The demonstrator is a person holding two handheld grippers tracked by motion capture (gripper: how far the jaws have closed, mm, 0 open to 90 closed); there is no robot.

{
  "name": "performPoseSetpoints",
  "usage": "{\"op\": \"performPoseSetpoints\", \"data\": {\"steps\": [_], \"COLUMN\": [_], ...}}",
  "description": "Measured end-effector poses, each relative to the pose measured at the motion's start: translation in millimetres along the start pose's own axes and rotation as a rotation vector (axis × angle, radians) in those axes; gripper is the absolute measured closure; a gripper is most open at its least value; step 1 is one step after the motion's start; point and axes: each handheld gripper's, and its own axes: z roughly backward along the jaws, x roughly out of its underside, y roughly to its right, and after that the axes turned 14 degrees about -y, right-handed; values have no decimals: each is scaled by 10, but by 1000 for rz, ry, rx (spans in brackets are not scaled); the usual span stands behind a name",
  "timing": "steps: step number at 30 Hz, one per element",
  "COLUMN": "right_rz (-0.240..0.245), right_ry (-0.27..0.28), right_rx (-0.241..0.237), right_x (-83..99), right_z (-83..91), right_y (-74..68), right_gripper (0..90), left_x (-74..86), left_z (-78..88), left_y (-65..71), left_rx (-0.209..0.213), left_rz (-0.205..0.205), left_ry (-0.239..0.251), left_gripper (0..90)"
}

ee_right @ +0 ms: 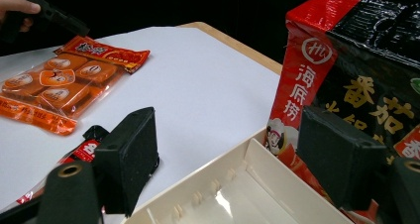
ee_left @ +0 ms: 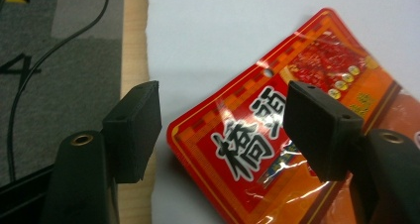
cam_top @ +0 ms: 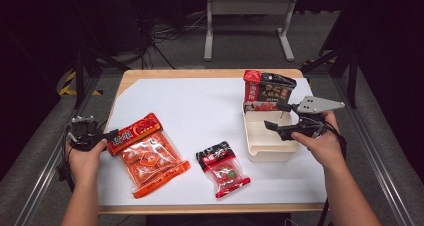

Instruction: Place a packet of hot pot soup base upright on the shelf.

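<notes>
My left claw (cam_top: 111, 136) sits at the left edge of the tabletop (cam_top: 210, 74), its jaws spread wide and level with the header of the big orange snack pack (cam_top: 150, 153). In the left claw's own view one jaw stands over the wooden rim and bare white sheet (ee_left: 213, 35), the other in front of the pack's red header (ee_left: 247, 149); I see open space between the pads and the film, so nothing is pinched. That jaw covers part of the printed characters, and the pack's lower half runs out of that view. From above, my hand (cam_top: 85, 156) hides most of the claw's body, so only the jaw tips show against the pack.

My right claw (cam_top: 280, 117) hangs over the cream tray (cam_top: 265, 153) on the right side, jaws parted and empty. In its own view the tray's (ee_right: 208, 194) near wall and floor are cut off at the bottom, and glare on the floor makes its surface hard to read. A red-and-black pouch (cam_top: 267, 88) stands leaning at the tray's far end; one jaw masks the middle of its front, and its right side leaves that view. Whether its bottom rests inside the tray or on the rim I cannot tell.

A smaller red packet (cam_top: 223, 168) lies flat between the orange pack and the tray, apart from both; in the right claw's view it is mostly behind the left-hand jaw.
</notes>
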Motion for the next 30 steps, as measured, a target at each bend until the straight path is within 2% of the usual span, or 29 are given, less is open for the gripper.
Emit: {"op": "performPoseSetpoints", "data": {"steps": [6,8,10,11,14,17,18,20,22,26,30], "right_rz": [1,2,4,4,2,4,6,7,6,12,11], "right_ry": [-12,-12,-15,-15,-18,-24,-25,-28,-29,-28,-31], "right_rx": [-2,-3,-4,-4,-3,-4,-6,-6,-8,-8,-7], "right_x": [0,0,-2,-1,1,3,4,4,3,-2,1], "right_z": [-23,-29,-34,-37,-40,-48,-50,-56,-62,-67,-80], "right_y": [-7,-11,-17,-16,-15,-19,-21,-24,-27,-34,-30], "right_gripper": [237,236,235,235,234,232,232,231,231,231,231], "left_x": [-6,-5,-6,-1,3,15,18,18,17,23,36], "left_z": [-60,-59,-43,-32,-12,9,13,-5,-34,-95,-155], "left_y": [-4,0,0,3,-7,-20,-17,-7,12,20,-4], "left_rx": [40,46,33,51,64,121,153,181,162,175,211], "left_rz": [11,12,1,9,2,2,6,-1,-12,-17,-7], "left_ry": [-46,-49,-41,-37,-49,-38,-50,-65,-88,-102,-102], "left_gripper": [321,342,359,372,392,438,459,496,497,506,519]}}
